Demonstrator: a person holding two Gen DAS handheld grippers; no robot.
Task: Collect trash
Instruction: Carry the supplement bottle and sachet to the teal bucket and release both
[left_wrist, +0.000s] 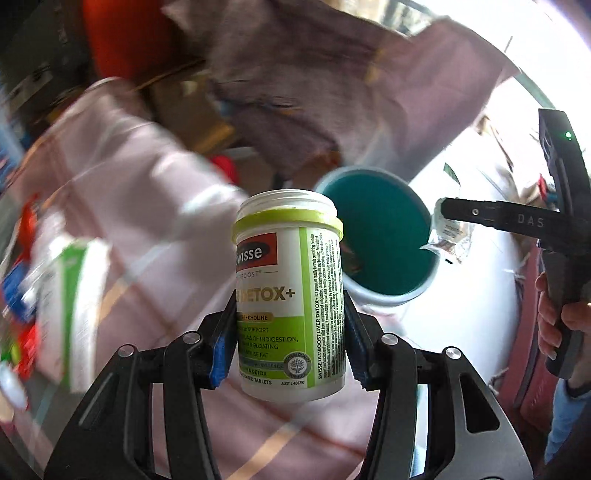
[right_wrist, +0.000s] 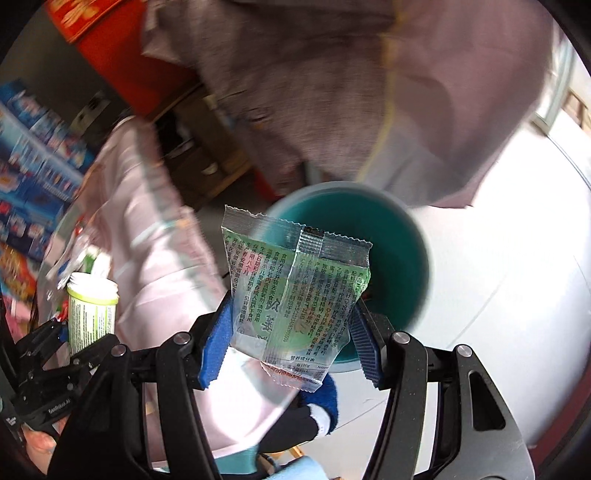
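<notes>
My left gripper is shut on a white and green Swisse supplement bottle, lidless and upright, held in the air. My right gripper is shut on a clear green snack wrapper. A teal bin with a pale rim stands on the floor beyond both; in the right wrist view the bin lies just behind the wrapper. The right gripper with the wrapper reaches over the bin's right rim in the left wrist view. The bottle in the left gripper shows at the left of the right wrist view.
A table with a pink checked cloth is at the left, with a green and white box on it. A grey-purple cloth hangs behind the bin. White floor spreads to the right. Stacked boxes stand far left.
</notes>
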